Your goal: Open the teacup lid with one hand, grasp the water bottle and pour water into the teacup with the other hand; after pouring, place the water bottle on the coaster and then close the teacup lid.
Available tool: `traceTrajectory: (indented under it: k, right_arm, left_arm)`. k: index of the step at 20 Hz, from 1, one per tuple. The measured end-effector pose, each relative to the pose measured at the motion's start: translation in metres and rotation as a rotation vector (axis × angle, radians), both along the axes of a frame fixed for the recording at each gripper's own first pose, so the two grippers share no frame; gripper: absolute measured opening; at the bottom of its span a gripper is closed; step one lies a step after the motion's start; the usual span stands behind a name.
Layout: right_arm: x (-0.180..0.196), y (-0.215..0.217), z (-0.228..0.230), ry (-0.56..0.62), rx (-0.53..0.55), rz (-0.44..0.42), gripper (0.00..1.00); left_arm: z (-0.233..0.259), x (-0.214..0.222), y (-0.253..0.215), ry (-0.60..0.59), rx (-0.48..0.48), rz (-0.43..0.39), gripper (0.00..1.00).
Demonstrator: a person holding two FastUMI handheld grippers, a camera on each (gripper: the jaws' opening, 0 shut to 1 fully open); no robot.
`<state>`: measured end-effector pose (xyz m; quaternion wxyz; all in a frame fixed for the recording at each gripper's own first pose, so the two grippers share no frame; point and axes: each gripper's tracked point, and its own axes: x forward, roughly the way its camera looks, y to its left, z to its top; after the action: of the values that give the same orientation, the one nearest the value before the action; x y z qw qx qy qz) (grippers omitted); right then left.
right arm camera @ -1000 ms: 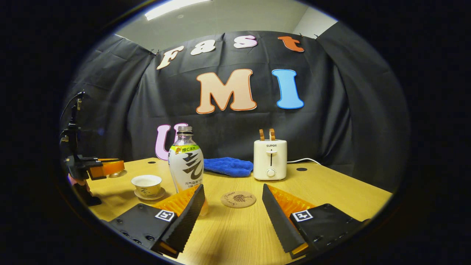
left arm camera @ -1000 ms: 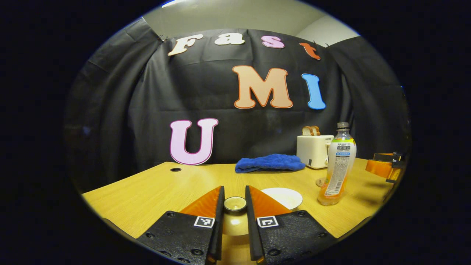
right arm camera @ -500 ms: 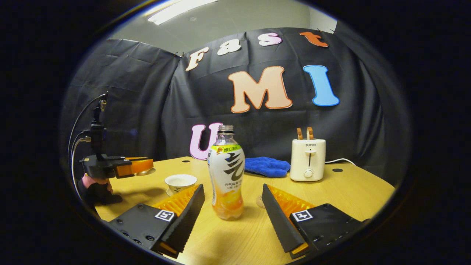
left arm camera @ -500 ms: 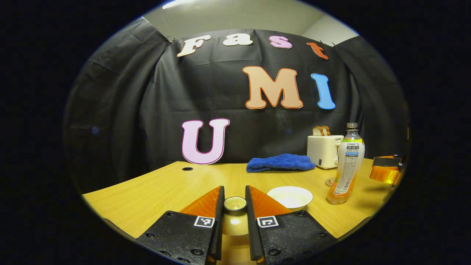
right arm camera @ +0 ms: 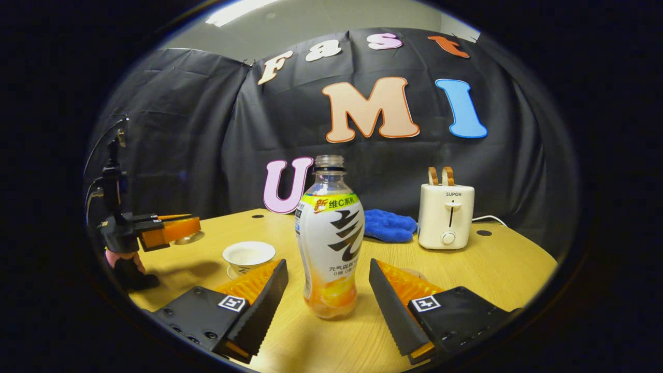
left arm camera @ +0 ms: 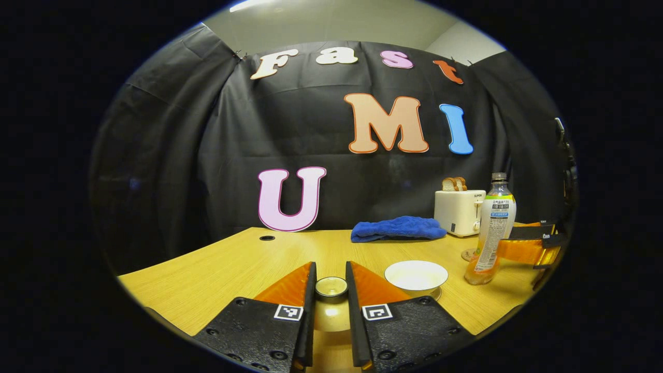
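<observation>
Right gripper view: right gripper [right arm camera: 328, 290] spread wide, flanking the upright water bottle [right arm camera: 331, 238] (untouched); best to close squarely mid-label. Left gripper [left arm camera: 330, 290] clamps the teacup lid [left arm camera: 331, 286] beside the uncovered teacup [left arm camera: 416, 275].

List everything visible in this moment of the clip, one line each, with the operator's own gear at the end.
Water bottle: one, clear with white label and orange drink at the bottom, uncapped, upright on the table between the right tongs' open fingers, not yet touched.
Teacup: one, white, uncovered, on a saucer left of the bottle.
Teacup lid: one, pale, held by its knob.
Toaster: one, cream, toast in its slots, at the back.
Cloth: one, blue, beside the toaster.
Table: one, light wood.
Left tongs: shut on the lid knob, held clear of the cup.
Right tongs: open around the bottle.
</observation>
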<state>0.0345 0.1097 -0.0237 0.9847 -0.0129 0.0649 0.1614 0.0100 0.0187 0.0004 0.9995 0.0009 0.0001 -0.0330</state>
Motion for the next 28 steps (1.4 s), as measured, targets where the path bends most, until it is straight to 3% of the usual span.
traceTrajectory:
  k: [4,6,9,11,17,21,26,28]
  right_arm:
    - [0.016,0.005,-0.01,0.049,-0.029,-0.043,0.99]
    - [0.02,0.007,-0.014,0.071,-0.037,-0.057,0.96]
    - [0.023,0.007,-0.018,0.089,-0.048,-0.08,0.73]
    - [0.024,0.008,-0.015,0.073,-0.065,-0.086,0.65]
    - [0.016,0.013,-0.014,0.084,-0.156,-0.086,0.65]
    - [0.013,0.009,-0.004,0.035,-0.346,-0.075,0.64]
    - [0.019,-0.008,-0.007,-0.058,-0.752,-0.119,0.64]
    - [0.019,-0.006,-0.01,-0.087,-0.862,-0.11,0.64]
  left_arm:
    - [0.0,0.0,0.001,0.0,0.0,0.006,0.27]
    - [-0.001,0.0,0.001,0.002,-0.001,0.006,0.27]
    - [0.0,-0.002,0.001,0.002,-0.001,0.006,0.27]
    - [0.001,-0.002,0.0,0.003,-0.001,0.008,0.27]
    - [0.002,0.0,-0.001,0.005,-0.001,0.01,0.27]
    - [0.0,0.0,0.0,0.008,0.0,0.01,0.27]
    - [-0.001,0.0,0.001,0.006,-0.001,0.011,0.27]
    - [-0.001,0.0,0.001,0.007,0.0,0.011,0.27]
